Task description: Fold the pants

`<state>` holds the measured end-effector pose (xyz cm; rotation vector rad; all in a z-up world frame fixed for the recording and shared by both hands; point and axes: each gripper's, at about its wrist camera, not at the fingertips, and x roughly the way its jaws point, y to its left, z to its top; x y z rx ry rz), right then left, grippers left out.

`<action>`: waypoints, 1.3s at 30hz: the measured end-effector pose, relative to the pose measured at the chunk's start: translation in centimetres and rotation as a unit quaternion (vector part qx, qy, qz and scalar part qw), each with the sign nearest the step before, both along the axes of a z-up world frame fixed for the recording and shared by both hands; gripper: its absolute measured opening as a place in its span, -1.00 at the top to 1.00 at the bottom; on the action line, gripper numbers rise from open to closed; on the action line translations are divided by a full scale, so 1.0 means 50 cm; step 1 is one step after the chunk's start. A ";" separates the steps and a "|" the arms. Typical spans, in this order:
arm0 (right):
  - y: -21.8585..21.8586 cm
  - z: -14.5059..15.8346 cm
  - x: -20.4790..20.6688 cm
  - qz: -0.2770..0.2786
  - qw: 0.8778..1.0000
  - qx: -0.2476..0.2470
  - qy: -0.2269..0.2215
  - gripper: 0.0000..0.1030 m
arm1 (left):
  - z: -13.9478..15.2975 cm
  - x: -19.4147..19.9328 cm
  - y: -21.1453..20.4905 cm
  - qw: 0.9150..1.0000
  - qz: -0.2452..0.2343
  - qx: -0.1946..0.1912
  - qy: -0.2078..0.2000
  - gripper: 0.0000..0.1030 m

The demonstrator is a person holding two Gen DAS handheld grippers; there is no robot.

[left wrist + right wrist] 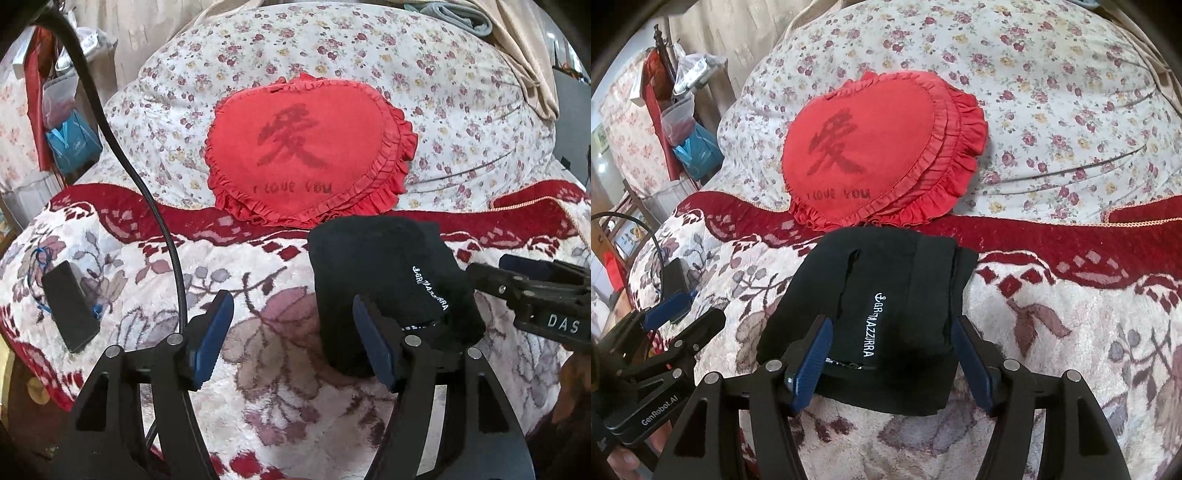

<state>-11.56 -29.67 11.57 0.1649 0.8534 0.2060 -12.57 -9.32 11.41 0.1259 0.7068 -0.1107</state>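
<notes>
The black pants (886, 295) lie folded into a small thick bundle on the floral blanket, white lettering facing up. They also show in the left wrist view (388, 280). My right gripper (892, 358) is open, its blue pads on either side of the bundle's near end, not closed on it. My left gripper (291, 339) is open and empty just left of the bundle, its right pad at the bundle's edge. The left gripper also shows in the right wrist view (679, 314), and the right gripper shows in the left wrist view (517, 280).
A red heart-shaped cushion (310, 151) leans on a flowered quilt (461, 92) just behind the pants. A black phone (68, 306) lies on the blanket at the left. A black cable (147, 192) hangs across the left. Bags (70, 140) hang beyond the bed's left side.
</notes>
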 end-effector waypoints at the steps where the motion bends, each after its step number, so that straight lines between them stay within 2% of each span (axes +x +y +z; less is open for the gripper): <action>1: 0.001 -0.002 0.001 0.001 1.000 -0.001 0.002 -0.26 | 0.000 0.000 0.000 1.000 0.000 -0.001 0.001 -0.31; 39: -0.004 -0.030 0.016 0.010 1.000 -0.004 0.022 -0.29 | -0.020 0.015 0.013 1.000 -0.003 -0.019 0.019 -0.31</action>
